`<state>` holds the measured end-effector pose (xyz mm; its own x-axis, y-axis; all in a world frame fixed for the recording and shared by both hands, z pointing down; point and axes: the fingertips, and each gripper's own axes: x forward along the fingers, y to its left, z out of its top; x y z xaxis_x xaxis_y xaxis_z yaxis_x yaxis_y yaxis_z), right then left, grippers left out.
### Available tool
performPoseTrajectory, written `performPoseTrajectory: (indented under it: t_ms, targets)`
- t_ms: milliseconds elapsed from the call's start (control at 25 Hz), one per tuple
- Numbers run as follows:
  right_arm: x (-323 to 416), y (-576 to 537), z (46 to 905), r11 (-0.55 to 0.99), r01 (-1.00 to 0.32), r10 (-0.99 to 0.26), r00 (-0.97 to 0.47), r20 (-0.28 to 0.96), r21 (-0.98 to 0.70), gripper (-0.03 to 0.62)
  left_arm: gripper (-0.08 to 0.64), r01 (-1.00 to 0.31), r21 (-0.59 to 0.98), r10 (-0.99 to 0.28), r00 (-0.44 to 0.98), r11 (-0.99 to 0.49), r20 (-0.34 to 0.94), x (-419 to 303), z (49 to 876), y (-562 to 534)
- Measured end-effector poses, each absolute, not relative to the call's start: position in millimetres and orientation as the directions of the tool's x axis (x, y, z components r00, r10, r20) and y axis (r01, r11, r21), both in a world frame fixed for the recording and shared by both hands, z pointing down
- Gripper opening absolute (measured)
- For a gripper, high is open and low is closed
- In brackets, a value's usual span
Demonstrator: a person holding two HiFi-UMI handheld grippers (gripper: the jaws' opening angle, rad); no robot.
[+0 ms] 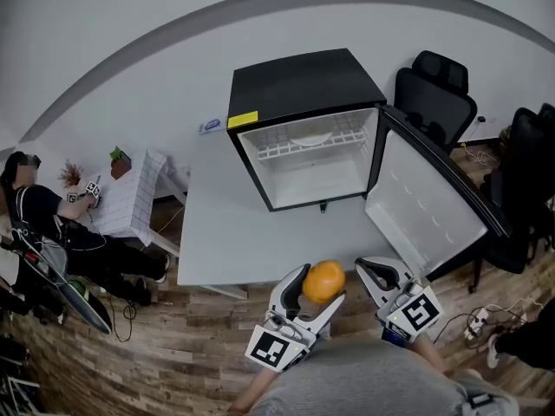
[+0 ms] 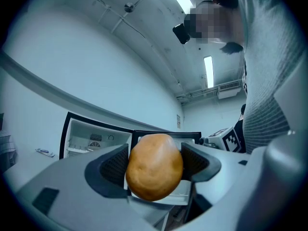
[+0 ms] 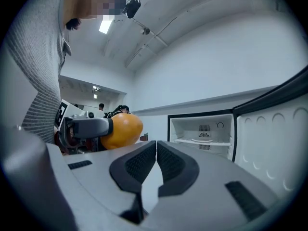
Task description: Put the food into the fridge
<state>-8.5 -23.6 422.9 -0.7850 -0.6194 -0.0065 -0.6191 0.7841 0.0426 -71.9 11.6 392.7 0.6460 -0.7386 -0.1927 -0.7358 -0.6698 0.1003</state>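
A small black fridge (image 1: pixel 303 89) stands on a grey table (image 1: pixel 225 224) with its door (image 1: pixel 429 202) swung open to the right; its white inside holds a wire shelf. My left gripper (image 1: pixel 317 286) is shut on an orange-brown potato-like food (image 1: pixel 323 280), held near the table's front edge. In the left gripper view the food (image 2: pixel 154 166) fills the gap between the pads, with the fridge (image 2: pixel 94 141) behind. My right gripper (image 1: pixel 375 274) is beside it, shut and empty; its own view shows the pads (image 3: pixel 143 161) touching, the food (image 3: pixel 122 130) at left, the fridge (image 3: pixel 202 134) ahead.
A black office chair (image 1: pixel 434 98) stands behind the fridge's right side and another chair (image 1: pixel 529 172) at far right. A person (image 1: pixel 52 224) sits at a small white table (image 1: pixel 130 198) to the left. Cables (image 1: pixel 486 319) lie on the wooden floor.
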Motion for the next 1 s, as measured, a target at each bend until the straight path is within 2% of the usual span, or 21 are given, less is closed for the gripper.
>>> performPoseTrajectory:
  t_ms: [560,1000]
  targets:
    - [-48,-80,421,0.717,-0.695,-0.697,-0.716,0.031,0.051,0.013,0.354,-0.691,0.098,-0.696,0.697,-0.716,-0.174,-122,398,-54]
    - [-47,-109,420,0.74,-0.671,-0.672,-0.74,0.027,0.045,0.013,0.354,-0.711,0.107,-0.717,0.674,-0.695,-0.179,-120,395,-78]
